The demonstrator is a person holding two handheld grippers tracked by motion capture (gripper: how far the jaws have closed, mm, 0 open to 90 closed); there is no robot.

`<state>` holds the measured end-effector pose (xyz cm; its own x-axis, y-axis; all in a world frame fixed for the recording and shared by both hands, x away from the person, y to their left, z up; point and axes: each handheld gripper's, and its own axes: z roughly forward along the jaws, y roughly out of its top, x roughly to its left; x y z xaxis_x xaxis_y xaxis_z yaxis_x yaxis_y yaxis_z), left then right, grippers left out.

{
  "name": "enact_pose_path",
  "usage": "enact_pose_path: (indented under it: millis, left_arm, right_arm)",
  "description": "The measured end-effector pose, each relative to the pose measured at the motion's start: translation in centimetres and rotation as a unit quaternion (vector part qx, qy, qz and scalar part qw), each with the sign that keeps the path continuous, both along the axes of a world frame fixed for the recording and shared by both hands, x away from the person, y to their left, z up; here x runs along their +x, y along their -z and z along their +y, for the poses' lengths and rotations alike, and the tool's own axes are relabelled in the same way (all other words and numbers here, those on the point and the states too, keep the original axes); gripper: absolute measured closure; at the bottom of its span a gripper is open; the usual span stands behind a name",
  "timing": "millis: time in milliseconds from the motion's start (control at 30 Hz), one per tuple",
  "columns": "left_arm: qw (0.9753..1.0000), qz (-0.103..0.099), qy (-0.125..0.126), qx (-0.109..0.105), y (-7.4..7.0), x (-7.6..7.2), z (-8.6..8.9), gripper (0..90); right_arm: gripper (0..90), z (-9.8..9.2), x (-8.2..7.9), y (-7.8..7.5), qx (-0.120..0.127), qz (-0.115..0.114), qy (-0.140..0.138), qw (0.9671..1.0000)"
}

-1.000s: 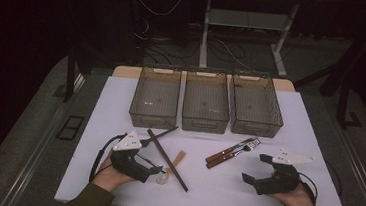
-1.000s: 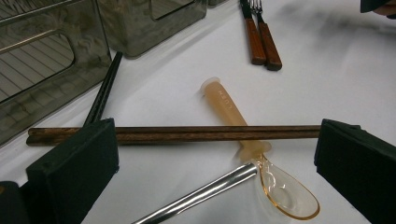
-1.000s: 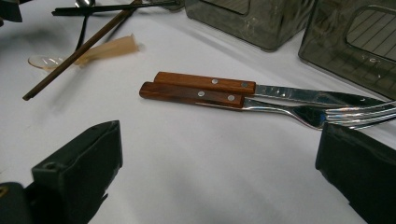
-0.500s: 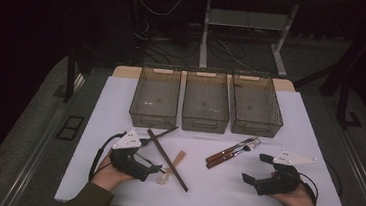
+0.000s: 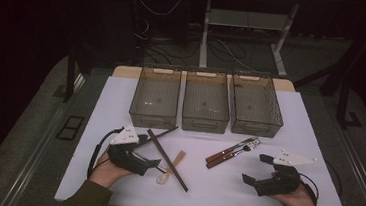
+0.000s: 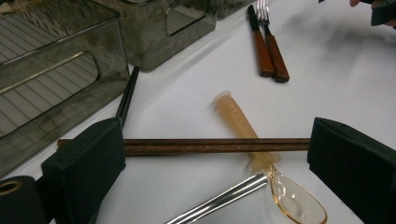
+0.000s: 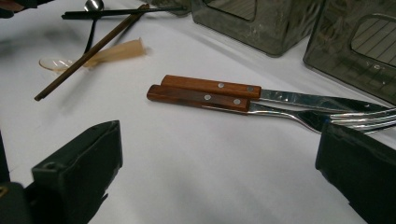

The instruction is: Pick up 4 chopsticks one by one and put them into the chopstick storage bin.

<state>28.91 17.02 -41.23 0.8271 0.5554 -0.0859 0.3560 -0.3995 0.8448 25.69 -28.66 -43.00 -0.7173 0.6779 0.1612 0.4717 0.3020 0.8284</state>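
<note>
**Both grippers spread and empty beside the cutlery**

Your left gripper (image 5: 146, 152) rests low on the white table (image 5: 120, 107) at the near left, held in your left hand (image 5: 107, 169). Its jaws stand wide apart and pinch nothing. In the left gripper view, the brown chopstick (image 6: 210, 145) runs straight across the gap between the jaws, lying flat on the table. It crosses over the amber plastic spoon (image 6: 266, 168), whose bowl points toward the gripper. A silver metal handle (image 6: 224, 198) lies just beside the spoon's bowl, nearer the jaws. A black chopstick (image 6: 127, 95) runs from beside the left jaw toward the bins.

Your right gripper (image 5: 258, 169) sits at the near right in your right hand (image 5: 300, 198). Its jaws are likewise spread and hold nothing. In the right gripper view, the wooden-handled knife (image 7: 233, 88) and wooden-handled fork (image 7: 219, 99) lie side by side, touching, a little beyond the jaws. Their handles point left in that view, and the fork's tines reach the right jaw's edge. Whether the tines touch that jaw cannot be told.

Three clear grey bins (image 5: 206, 105) stand in a row across the far half of the table. The cutlery lies on the table in front of them. The chopsticks and spoon are near the left bin, and the knife and fork are near the right bin.
</note>
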Motion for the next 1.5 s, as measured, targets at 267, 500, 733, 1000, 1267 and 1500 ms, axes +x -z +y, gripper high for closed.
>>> enact_pose_path:
  millis: [267, 500, 733, 1000, 1267, 1500]
  left_arm:
    - [1.0, -0.005, -0.005, -0.001, -0.3, 0.7, 0.6, 9.5]
    - [0.9999, -0.008, -0.01, -0.005, -0.6, 1.3, 1.3, 14.6]
    - [0.9997, -0.016, -0.016, -0.008, -0.9, 2.2, 1.8, 20.8]
    - [0.9996, -0.015, -0.021, -0.015, -1.1, 3.6, 2.6, 31.2]
    - [0.9995, -0.014, -0.029, -0.002, -1.1, 5.2, 3.4, 41.5]
    - [0.9991, -0.004, -0.041, 0.008, -0.5, 5.4, 4.0, 50.3]
  right_arm:
    - [0.9, 0.1, 0.0, 0.0, -0.001, -0.002, -0.001, 1.0]
    - [0.9, -0.2, 0.1, 0.0, 0.007, -0.001, 0.001, 1.0]
    - [0.9, -0.1, 0.0, 0.0, 0.005, -0.002, 0.002, 1.0]
    - [0.9, -0.2, 0.0, 0.0, 0.005, -0.001, 0.007, 1.0]
    - [0.9, -0.2, 0.2, 0.1, 0.004, -0.001, 0.008, 1.0]
    - [0.9, -0.2, 0.1, 0.2, 0.004, -0.001, 0.009, 0.9999]
